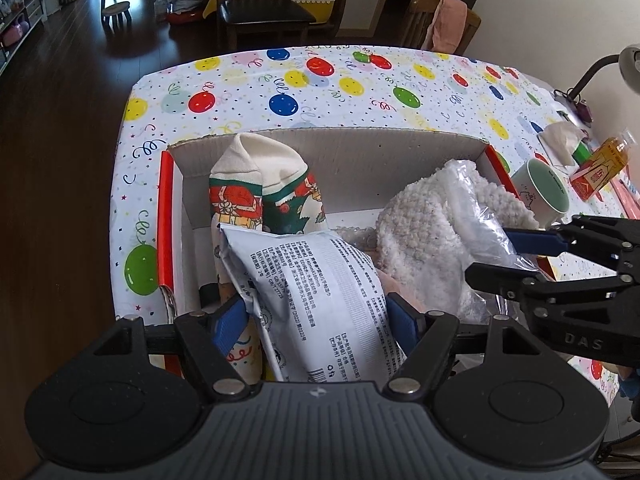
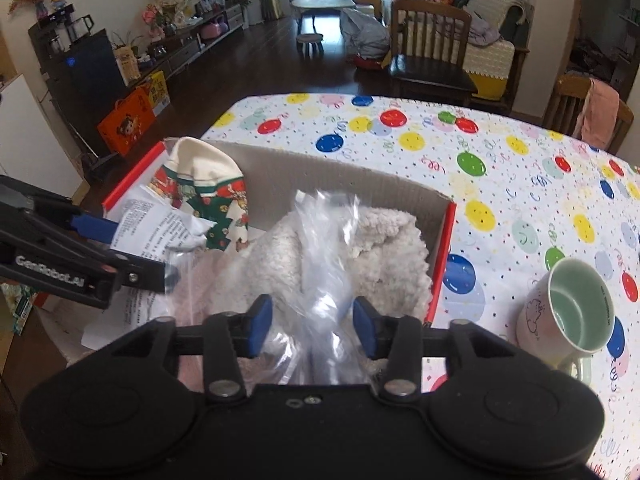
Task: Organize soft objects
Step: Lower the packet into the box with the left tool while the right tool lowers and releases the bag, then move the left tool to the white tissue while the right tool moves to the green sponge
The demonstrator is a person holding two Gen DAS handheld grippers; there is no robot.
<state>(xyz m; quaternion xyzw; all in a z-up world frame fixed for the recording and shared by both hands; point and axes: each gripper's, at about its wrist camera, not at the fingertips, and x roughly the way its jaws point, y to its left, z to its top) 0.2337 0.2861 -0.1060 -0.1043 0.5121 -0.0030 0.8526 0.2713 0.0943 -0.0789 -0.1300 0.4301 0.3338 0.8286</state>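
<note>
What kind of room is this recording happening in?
Most likely a home's dining and living area: a table under a balloon-print tablecloth, dark wooden dining chairs, and a cushioned sofa behind.

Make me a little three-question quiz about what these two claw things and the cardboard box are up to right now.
1. True or false: the white printed packet sits between the left gripper's fingers.
2. What lies between the right gripper's fingers: A mug, B clear plastic bag, C sock?
3. Where is the Christmas-patterned sock?

Key: 1 true. 2 B; its pads stand clear of the bag. 3 In the cardboard box, at the left gripper's end, behind the packet.
</note>
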